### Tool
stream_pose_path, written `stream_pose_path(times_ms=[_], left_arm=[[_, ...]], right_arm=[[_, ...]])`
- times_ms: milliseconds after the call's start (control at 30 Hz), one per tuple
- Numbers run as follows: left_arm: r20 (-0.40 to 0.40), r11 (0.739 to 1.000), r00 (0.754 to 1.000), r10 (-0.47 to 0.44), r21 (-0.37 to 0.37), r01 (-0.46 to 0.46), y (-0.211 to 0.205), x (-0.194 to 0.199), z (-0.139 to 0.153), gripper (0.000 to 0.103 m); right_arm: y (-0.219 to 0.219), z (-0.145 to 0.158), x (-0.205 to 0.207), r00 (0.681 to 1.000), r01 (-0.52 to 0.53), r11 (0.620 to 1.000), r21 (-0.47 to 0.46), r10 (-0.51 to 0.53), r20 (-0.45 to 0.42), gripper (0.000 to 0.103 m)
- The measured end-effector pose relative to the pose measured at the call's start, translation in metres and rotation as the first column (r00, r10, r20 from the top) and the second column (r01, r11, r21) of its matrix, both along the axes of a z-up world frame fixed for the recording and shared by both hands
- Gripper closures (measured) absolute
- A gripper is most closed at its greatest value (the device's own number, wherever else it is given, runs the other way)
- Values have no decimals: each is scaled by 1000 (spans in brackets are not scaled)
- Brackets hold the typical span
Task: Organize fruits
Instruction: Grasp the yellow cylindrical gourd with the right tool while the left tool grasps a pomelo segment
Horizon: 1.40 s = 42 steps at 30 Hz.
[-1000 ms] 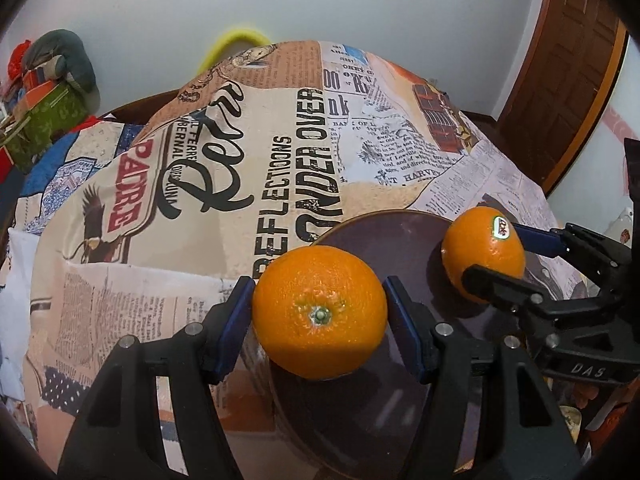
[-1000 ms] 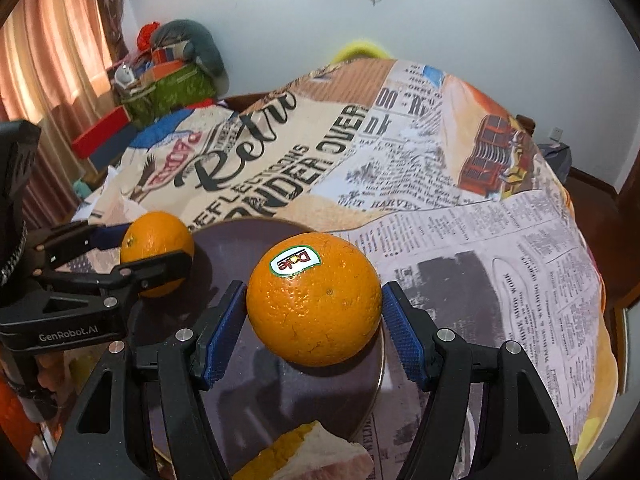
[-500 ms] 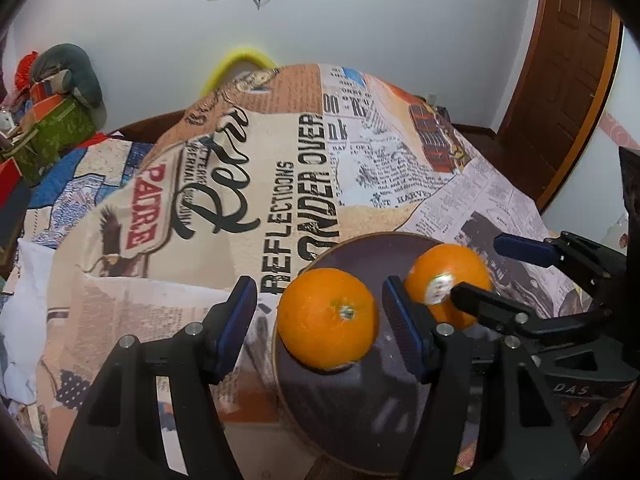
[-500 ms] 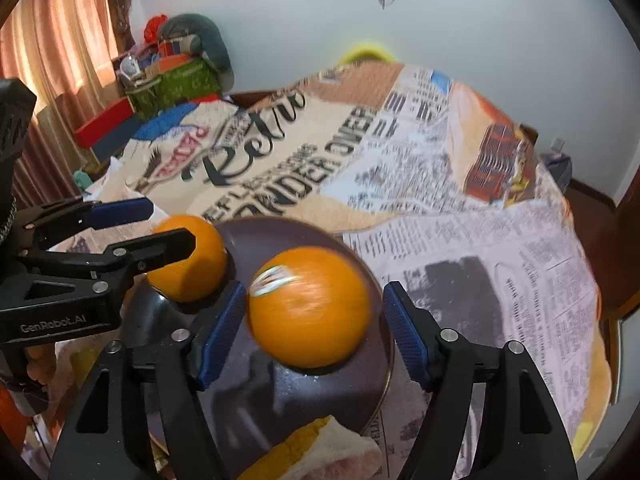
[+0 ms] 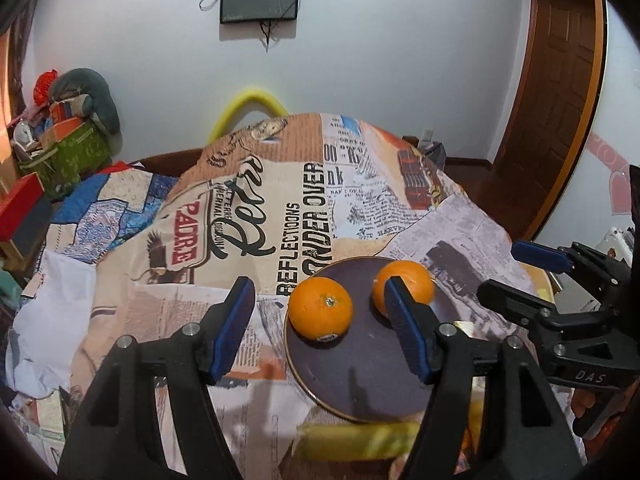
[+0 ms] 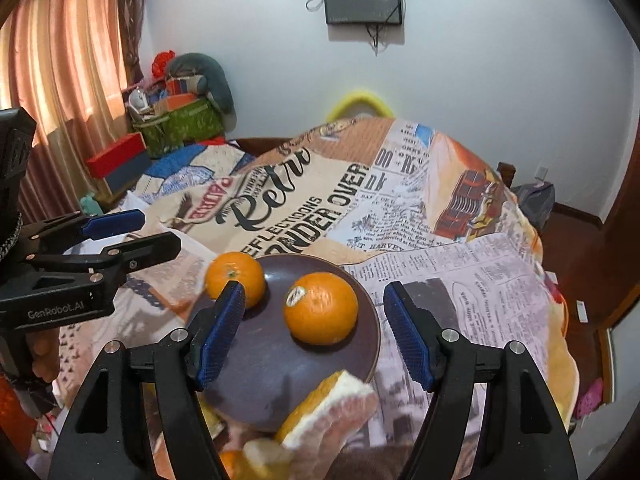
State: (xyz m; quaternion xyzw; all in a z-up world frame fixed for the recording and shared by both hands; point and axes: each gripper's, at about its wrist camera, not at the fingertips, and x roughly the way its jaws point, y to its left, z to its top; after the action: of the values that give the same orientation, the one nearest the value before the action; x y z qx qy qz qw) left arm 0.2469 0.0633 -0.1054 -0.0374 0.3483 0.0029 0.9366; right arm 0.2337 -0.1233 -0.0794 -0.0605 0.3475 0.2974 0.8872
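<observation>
Oranges: 2 now sitting on plate (image 5: pixel 360 380), left orange (image 5: pixel 320 307) beside right orange (image 5: pixel 416 284). Left tool (image 5: pixel 320 332), right tool (image 6: pixel 314 336) both released, backing off; placement looking done.

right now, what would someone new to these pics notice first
Two bright oranges sit apart on a dark round plate on the newspaper-print cloth: one with a sticker, one nearer the left gripper. Both grippers, left and right, hang open above them.
</observation>
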Motion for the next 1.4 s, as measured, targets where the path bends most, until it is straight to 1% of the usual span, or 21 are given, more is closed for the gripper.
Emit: stream_pose_path(times_ms=[167, 300, 367, 433, 500, 600, 800, 933, 1033, 1133, 1233, 1333, 1400], left_arm=[[19, 1000, 1000, 0, -6, 0, -5, -30, 13, 31], [15, 1000, 1000, -9, -3, 9, -12, -50, 14, 30], [13, 1000, 1000, -13, -5, 13, -15, -61, 13, 21], [17, 1000, 1000, -10, -5, 10, -18, -71, 12, 17], [7, 1000, 1000, -10, -1, 10, -21, -80, 9, 16], [-14, 1000, 1000, -15, -8, 15, -26, -89, 1, 14], [-87, 999, 996, -21, -45, 18, -36, -101, -28, 14], [-149, 997, 988, -36, -66, 27, -42, -103, -49, 14], [-190, 997, 981, -42, -64, 31, -46, -102, -62, 14], [-208, 997, 977, -45, -69, 32, -49, -101, -71, 14], [-224, 995, 973, -53, -90, 34, -51, -100, -76, 14], [-241, 994, 968, -69, -101, 46, -57, -96, -82, 14], [-255, 994, 964, -71, -96, 48, -62, -93, -84, 14]], right_arm=[[-10, 11, -26, 1000, 13, 1000, 15, -13, 23, 34], [-20, 12, -44, 999, 26, 999, 30, -27, 23, 30], [-23, 10, -52, 1000, 20, 999, 37, -21, 16, 30], [-27, 6, -61, 1000, 16, 999, 39, -16, 3, 30], [-30, 0, -70, 1000, 22, 999, 29, -22, -3, 30], [-34, -10, -82, 999, 26, 999, 23, -25, -26, 30], [-38, -34, -94, 997, 34, 999, 4, -34, -73, 30], [-42, -52, -95, 992, 45, 999, -9, -46, -115, 30], [-44, -66, -98, 987, 47, 999, -14, -49, -156, 30], [-44, -80, -98, 980, 36, 999, -14, -38, -194, 30], [-41, -86, -104, 978, 22, 1000, -22, -26, -207, 30], [-42, -89, -105, 976, 0, 1000, 3, 1, -219, 43], [-44, -89, -108, 974, -22, 999, 46, 31, -225, 58]])
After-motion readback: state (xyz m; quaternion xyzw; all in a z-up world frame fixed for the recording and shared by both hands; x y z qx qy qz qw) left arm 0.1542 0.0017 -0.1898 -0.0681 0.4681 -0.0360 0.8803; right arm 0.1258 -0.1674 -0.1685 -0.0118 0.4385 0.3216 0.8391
